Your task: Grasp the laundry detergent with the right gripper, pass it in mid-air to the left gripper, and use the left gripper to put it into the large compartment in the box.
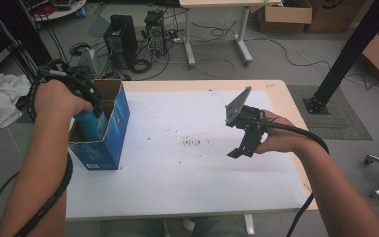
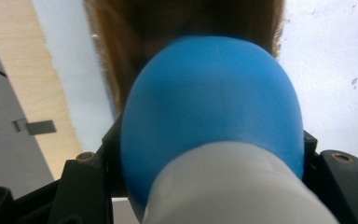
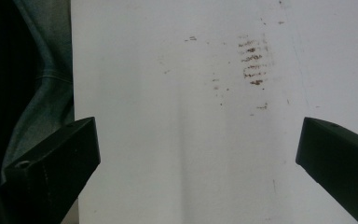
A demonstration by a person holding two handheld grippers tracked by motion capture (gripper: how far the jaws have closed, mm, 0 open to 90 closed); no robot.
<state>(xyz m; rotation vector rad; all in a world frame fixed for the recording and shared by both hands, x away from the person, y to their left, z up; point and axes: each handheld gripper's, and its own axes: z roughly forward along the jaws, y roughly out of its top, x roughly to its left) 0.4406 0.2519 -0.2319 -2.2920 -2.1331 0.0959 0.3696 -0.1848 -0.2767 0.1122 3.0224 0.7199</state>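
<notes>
Left gripper: is clamping a blue bottle with a white lower part, both jaws pressing its sides; is holding it down inside the open top of the box.
Blue bottle: is sitting partly within the blue cardboard box, its rounded blue end facing the brown inner wall in the left gripper view.
Blue cardboard box: is standing upright near the left edge of the table.
Right gripper: is hanging above the white tabletop with jaws spread wide and nothing between them, well apart from the box.
Table: is carrying brownish smudges near its middle.
</notes>
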